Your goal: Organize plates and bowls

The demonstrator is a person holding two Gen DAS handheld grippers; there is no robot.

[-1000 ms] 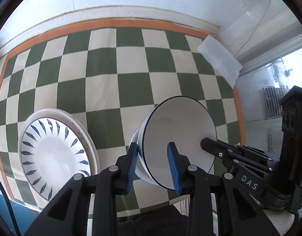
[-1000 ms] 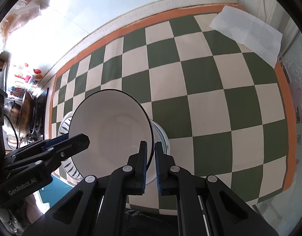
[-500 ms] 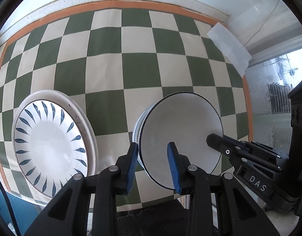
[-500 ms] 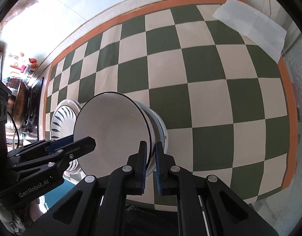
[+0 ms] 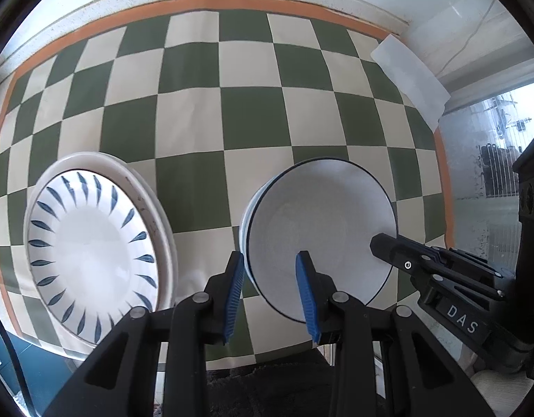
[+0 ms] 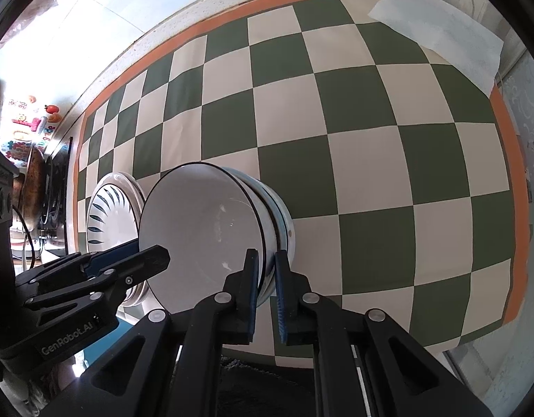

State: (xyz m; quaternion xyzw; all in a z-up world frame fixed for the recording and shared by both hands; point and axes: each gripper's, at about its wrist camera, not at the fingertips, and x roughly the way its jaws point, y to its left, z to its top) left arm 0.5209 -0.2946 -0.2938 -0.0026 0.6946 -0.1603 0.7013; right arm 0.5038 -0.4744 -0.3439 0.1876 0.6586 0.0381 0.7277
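A white bowl with a thin dark rim (image 5: 322,232) (image 6: 201,229) sits nested in a stack of bowls (image 6: 281,222) on the checkered cloth. My right gripper (image 6: 266,271) is shut on the top bowl's near rim, and its fingers show at the bowl's right edge in the left wrist view (image 5: 392,246). My left gripper (image 5: 270,278) is open, its jaws either side of the bowl's left rim without closing on it. A stack of plates, the top one white with blue petal marks (image 5: 89,250) (image 6: 107,212), lies to the left of the bowls.
The green and cream checkered cloth (image 5: 253,118) has an orange border and ends at a white wall at the back. A white paper sheet (image 5: 409,80) (image 6: 441,31) lies at the back right corner. Pans and a stove (image 6: 37,187) are at the far left.
The top bowl has come down from a steep tilt and now sits lower in the bowl stack, still in my right gripper. The left gripper has stayed open beside it.
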